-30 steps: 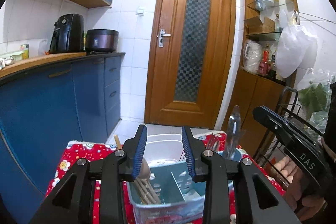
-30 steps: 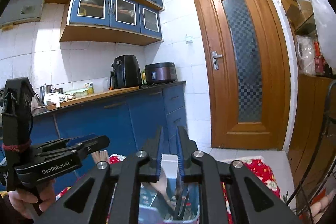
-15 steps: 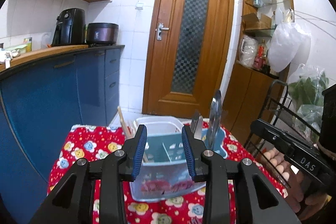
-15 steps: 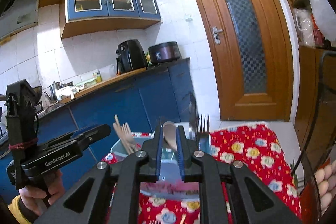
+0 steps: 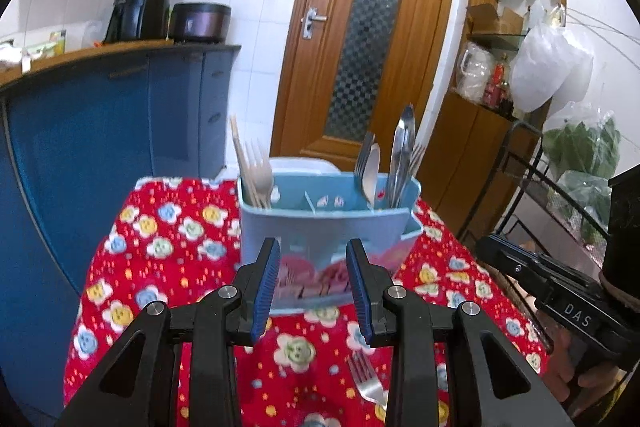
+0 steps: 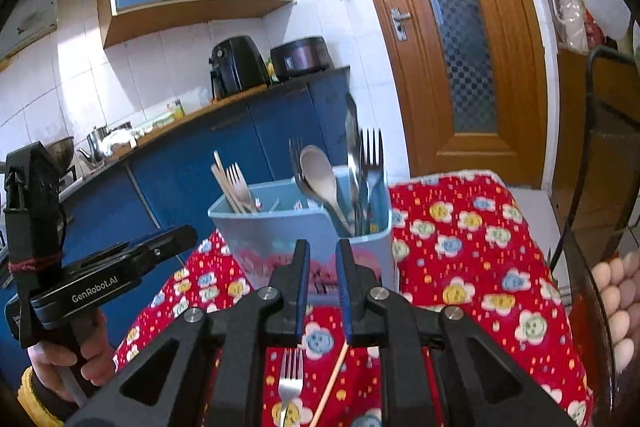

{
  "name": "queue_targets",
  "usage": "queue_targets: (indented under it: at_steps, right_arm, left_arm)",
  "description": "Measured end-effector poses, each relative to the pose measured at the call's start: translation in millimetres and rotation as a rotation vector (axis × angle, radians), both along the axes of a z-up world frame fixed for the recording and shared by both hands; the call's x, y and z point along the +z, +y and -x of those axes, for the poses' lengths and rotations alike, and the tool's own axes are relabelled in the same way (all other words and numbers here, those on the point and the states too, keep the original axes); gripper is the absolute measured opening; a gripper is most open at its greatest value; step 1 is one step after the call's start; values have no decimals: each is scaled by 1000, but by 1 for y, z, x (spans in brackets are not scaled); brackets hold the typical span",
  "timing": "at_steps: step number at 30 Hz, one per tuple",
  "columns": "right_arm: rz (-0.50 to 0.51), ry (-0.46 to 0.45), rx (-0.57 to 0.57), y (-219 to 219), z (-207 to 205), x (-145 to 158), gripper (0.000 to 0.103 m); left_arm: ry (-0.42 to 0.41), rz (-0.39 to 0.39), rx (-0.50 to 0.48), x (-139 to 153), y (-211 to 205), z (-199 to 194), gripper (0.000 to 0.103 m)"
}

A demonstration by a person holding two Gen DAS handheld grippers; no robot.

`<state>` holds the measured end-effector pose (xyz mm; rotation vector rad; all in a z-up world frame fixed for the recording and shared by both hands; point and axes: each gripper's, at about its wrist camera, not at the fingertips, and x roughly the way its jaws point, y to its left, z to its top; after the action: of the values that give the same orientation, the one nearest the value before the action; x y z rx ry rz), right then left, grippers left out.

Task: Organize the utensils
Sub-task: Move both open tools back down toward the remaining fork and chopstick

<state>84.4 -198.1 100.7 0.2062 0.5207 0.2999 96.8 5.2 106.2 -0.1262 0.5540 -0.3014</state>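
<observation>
Red flowery surface [image 5: 168,255] carries the blue utensil caddy [image 5: 324,227] at 12 o'clock of both grippers. Left gripper [image 5: 314,285] is level, fingers apart, empty. Right gripper [image 6: 322,293] has a narrow gap, empty. Loose fork [image 6: 290,377] lies at 6.

Bright even indoor light, strong fisheye bending, dark corners, slight blur

Ahead stood a wooden door [image 5: 362,39] with checkered glass; blue cabinets [image 5: 120,115] ran left under white tiled walls [image 6: 132,67], wooden shelving [image 5: 516,7] right
</observation>
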Motion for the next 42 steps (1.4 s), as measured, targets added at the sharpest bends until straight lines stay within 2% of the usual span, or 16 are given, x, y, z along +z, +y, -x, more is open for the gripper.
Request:
queue_targets:
  at_steps: [9, 28, 42]
  right_arm:
    - [45, 85, 14, 6, 7, -23, 15]
    - [30, 237, -28, -15, 9, -69, 19]
    - [-1, 267, -34, -30, 5, -82, 19]
  left_arm:
    - [107, 23, -28, -31, -4, 7, 35]
    - [342, 20, -103, -95, -33, -7, 35]
    - [416, -5, -135, -123, -55, -17, 35]
